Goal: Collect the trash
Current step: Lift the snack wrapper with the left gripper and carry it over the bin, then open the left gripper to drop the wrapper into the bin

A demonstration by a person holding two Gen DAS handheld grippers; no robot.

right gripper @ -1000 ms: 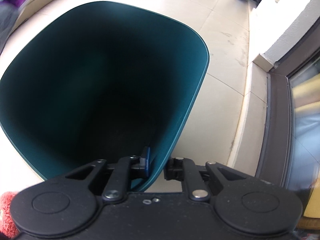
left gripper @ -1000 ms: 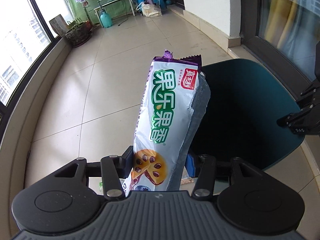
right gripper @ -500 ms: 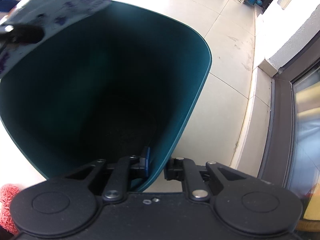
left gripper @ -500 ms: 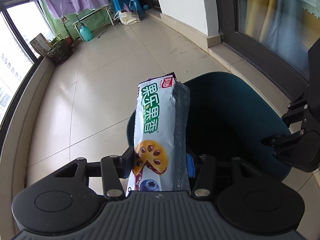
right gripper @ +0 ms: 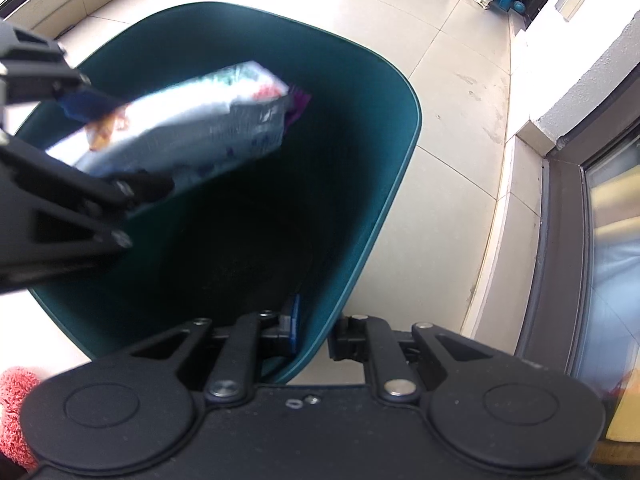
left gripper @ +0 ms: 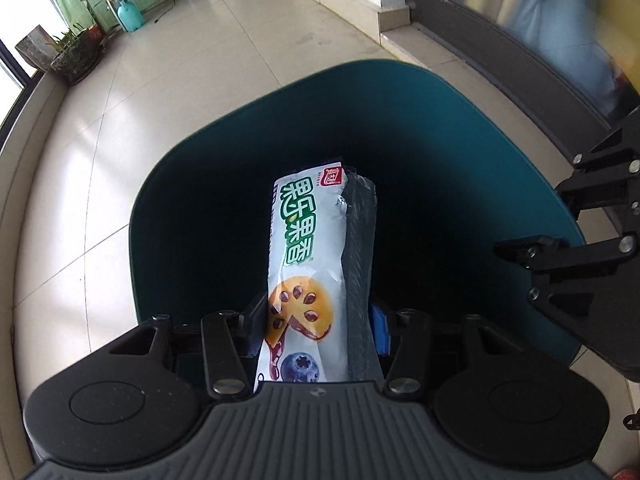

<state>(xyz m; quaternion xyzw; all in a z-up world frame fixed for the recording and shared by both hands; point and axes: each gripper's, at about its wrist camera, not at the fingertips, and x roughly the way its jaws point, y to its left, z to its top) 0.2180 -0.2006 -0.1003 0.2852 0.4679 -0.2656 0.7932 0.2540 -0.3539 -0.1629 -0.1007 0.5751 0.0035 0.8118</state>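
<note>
Your left tool (left gripper: 318, 326) gripped the biscuit packet (left gripper: 316, 256) over the teal bin (left gripper: 192, 184), its top toward twelve o'clock. Your right tool (right gripper: 316, 330) pinched the bin's rim. Released tilted, the packet might catch the rim and fall outside.

Snack wrapper (right gripper: 192, 128) blurred; bin (right gripper: 404, 152) bottom lost in darkness.

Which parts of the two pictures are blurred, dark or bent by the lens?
Left wrist view: the snack packet is sharp, the inside of the bin is nearly black, the floor tiles curve. Right wrist view: the same packet and the left hand-held gripper are smeared by motion; the bin's depth is dark.
</note>
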